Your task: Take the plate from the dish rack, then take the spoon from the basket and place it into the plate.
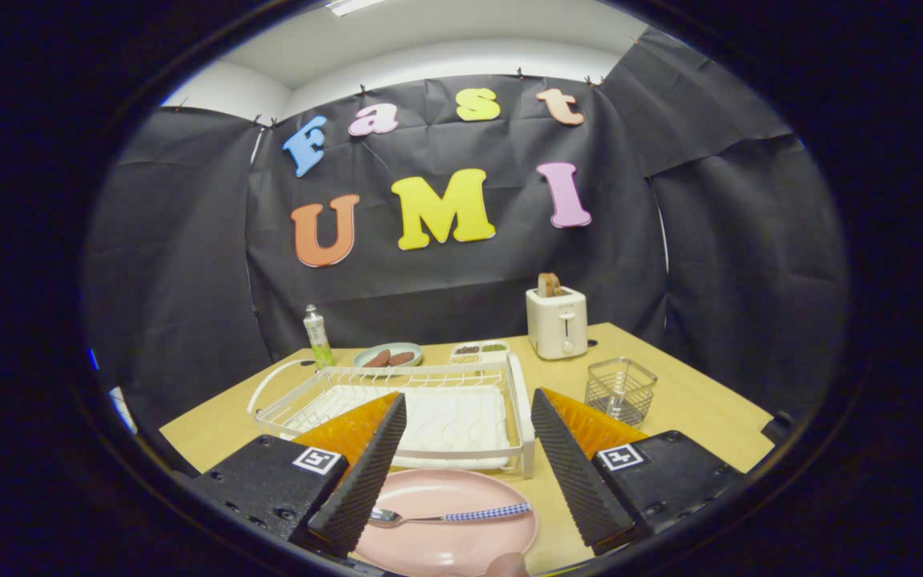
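Note:
A pink plate (445, 525) lies flat on the wooden table, just in front of the white dish rack (429, 405). Across the plate lies a spoon (449, 515) with a blue-and-white checked handle, its bowl toward the left finger. My gripper (468, 429) is open above the plate, with the black ribbed fingers (369, 473) spread wide on either side and nothing between them. The wire basket (620, 389) stands to the right of the rack, beyond the right finger, and looks empty.
A cream toaster (558, 320) with bread in it stands at the back of the table. A green-capped bottle (318, 336), a small plate of brown food (388, 356) and a divided dish (479, 351) sit behind the rack. A fingertip (507, 565) shows beside the plate's near rim.

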Available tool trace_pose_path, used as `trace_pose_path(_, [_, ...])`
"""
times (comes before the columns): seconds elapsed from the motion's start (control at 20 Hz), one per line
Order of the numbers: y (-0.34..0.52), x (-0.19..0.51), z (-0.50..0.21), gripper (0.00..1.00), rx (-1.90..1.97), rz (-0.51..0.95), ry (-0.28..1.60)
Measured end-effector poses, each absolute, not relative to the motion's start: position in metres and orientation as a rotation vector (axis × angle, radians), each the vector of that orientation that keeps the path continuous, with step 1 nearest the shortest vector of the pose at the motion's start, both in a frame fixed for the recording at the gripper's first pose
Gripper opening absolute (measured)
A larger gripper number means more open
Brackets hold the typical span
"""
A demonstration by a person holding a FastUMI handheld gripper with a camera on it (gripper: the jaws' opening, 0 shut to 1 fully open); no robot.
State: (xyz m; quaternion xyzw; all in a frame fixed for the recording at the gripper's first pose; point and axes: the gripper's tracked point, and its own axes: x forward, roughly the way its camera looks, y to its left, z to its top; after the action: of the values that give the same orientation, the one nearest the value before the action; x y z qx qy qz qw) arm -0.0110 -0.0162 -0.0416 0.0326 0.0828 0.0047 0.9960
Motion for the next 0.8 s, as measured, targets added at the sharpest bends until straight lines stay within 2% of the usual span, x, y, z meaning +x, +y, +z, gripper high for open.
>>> trace_pose_path(0.35, [-0.045, -0.039, 0.010, 1.00, -0.008, -0.032, 0.004])
trace_pose_path(0.65, [-0.011, -0.046, 0.047, 1.00, -0.003, 0.011, -0.069])
trace_pose_path(0.8, [0.019, -0.049, 0.045, 1.00, -0.003, 0.044, -0.082])
